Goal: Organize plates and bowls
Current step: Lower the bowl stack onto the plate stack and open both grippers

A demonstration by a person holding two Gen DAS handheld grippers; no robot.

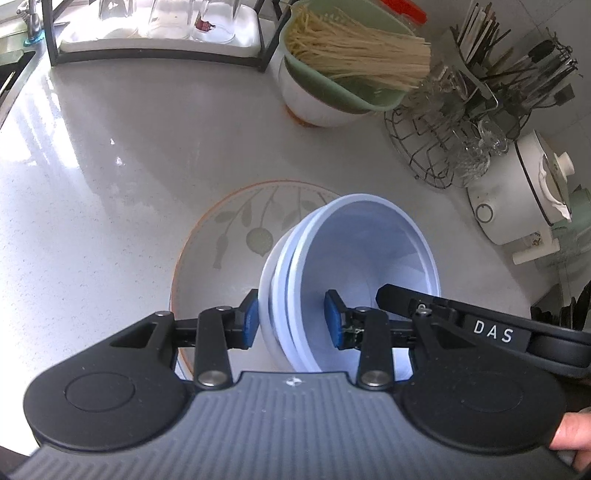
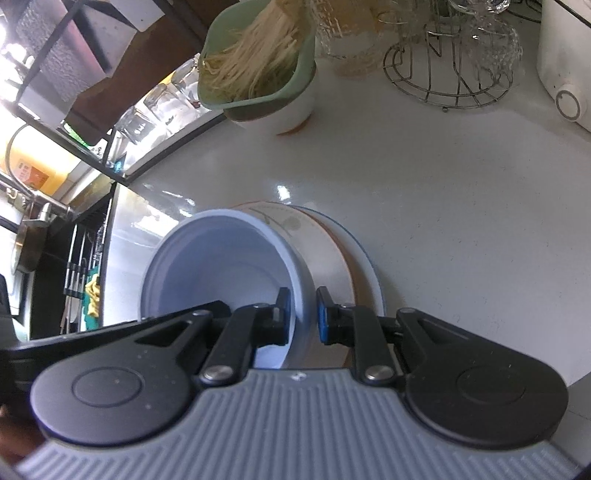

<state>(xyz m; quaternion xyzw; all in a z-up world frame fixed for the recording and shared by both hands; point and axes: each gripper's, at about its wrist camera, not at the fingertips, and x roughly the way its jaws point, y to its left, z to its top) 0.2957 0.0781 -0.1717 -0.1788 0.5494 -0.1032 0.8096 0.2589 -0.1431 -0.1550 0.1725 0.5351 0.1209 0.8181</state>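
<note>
Bowls [image 1: 354,280], pale blue and nested as a stack, hang tilted over the leaf-patterned plate [image 1: 229,236], their open mouth turned up and away from you. Your left gripper [image 1: 291,319] straddles one side of the stack: one blue pad outside the wall, the other inside the top bowl, fingers clamped on the rims of the stack. Your right gripper [image 2: 303,314] takes the opposite side in its own view, fingers nearly together and pinched on the wall of the bowls [image 2: 221,266], one pad inside, one outside.

In the right wrist view the plate [image 2: 325,251] lies flat on the white table [image 2: 461,221], with a second rim edged in blue showing under it. Whether the bowls' base touches the plate, you cannot tell; the stack hides it.

Farther back on the table [image 1: 110,155]:
- a green colander of dry noodles [image 1: 351,48] set in a white bowl
- a wire rack with glassware [image 1: 443,147] to its right
- a cutlery holder [image 1: 517,74] behind that
- a white electric cooker [image 1: 517,192] at the far right
- a black-framed rack with upturned glasses [image 1: 166,26] at the upper left, beside the sink edge

A thumb [image 1: 572,432] shows at the lower right of the left view.
</note>
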